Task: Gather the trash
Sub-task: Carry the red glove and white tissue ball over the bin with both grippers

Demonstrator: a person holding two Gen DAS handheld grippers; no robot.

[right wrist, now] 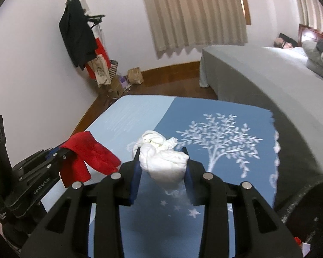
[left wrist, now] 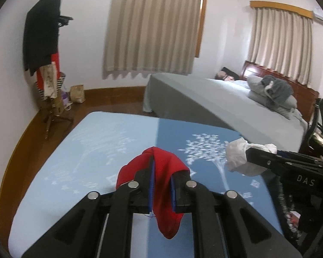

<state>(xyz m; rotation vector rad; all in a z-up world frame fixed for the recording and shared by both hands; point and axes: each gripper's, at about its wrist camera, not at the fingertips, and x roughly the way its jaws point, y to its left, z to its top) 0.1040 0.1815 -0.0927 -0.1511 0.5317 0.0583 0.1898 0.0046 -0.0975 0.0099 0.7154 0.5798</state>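
left gripper point(left wrist: 161, 185): we see its fingers clamped on the red cloth point(left wrist: 165, 172), cloth draped over both, above the bench point(left wrist: 75, 161).
right gripper point(right wrist: 163, 167): fingers squeeze the white wad point(right wrist: 163, 161), wad sits between them, off the bench.

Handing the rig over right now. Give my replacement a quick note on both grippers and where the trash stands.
Left gripper: shut on the red cloth, held above the blue table.
Right gripper: shut on the white tissue wad, also above the table.
Done: both pieces are picked up; no other loose scraps show on the table.
Left: drop both in a bin. No bin is in either view, so find it first.
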